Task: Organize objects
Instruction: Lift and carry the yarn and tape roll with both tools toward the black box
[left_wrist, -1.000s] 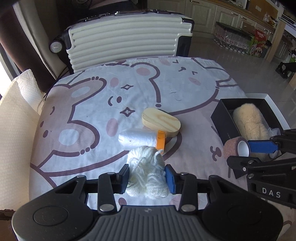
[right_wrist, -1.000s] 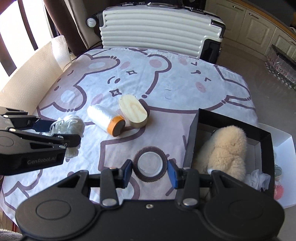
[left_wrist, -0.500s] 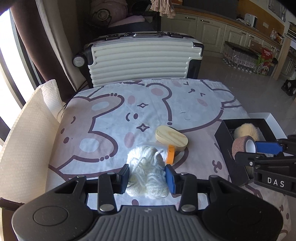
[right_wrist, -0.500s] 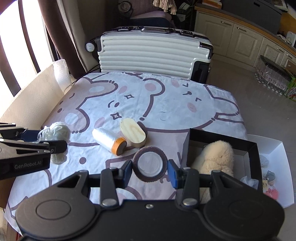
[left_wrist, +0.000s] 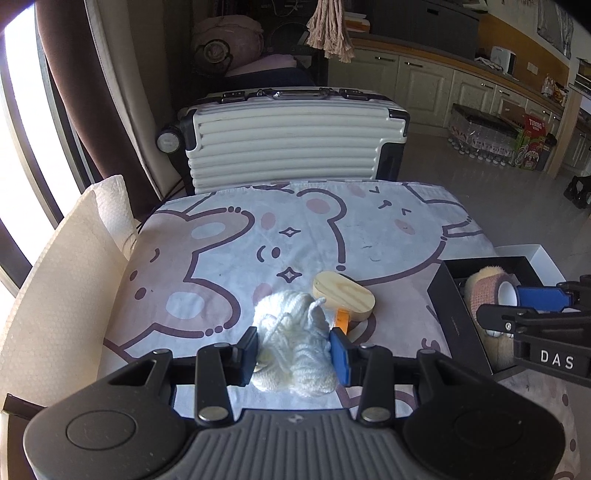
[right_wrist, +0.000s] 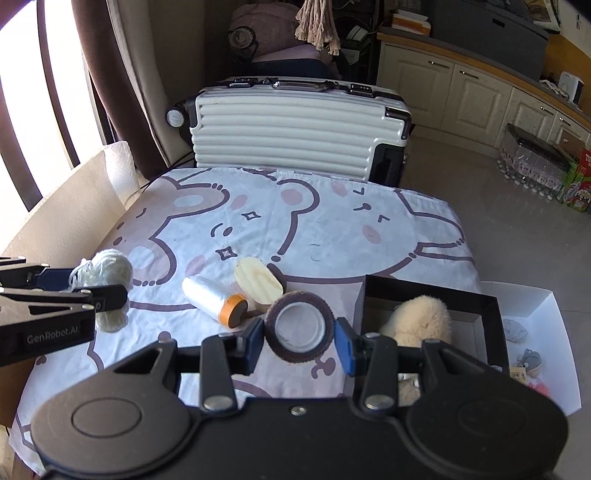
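Observation:
My left gripper (left_wrist: 294, 350) is shut on a ball of white yarn (left_wrist: 295, 350), lifted above the bear-print cloth. The yarn (right_wrist: 107, 280) also shows at the left of the right wrist view. My right gripper (right_wrist: 300, 341) is shut on a brown tape roll (right_wrist: 300, 330), held up beside the black box (right_wrist: 428, 291). In the left wrist view that tape roll (left_wrist: 487, 293) hangs over the black box (left_wrist: 454, 317). A fluffy beige toy (right_wrist: 424, 321) lies inside the box. A clear thread spool with an orange end (right_wrist: 214, 301) and an oval wooden block (right_wrist: 258, 282) lie on the cloth.
A white ribbed suitcase (left_wrist: 291, 136) stands behind the table. A white tray (right_wrist: 532, 321) with small trinkets sits right of the black box. Beige padded sheeting (left_wrist: 55, 295) lines the left edge. Kitchen cabinets and bottle crates fill the far right.
Both grippers have risen and tilted up with the yarn and the tape roll still held, so more of the room shows. The tape roll has moved nearer the black box.

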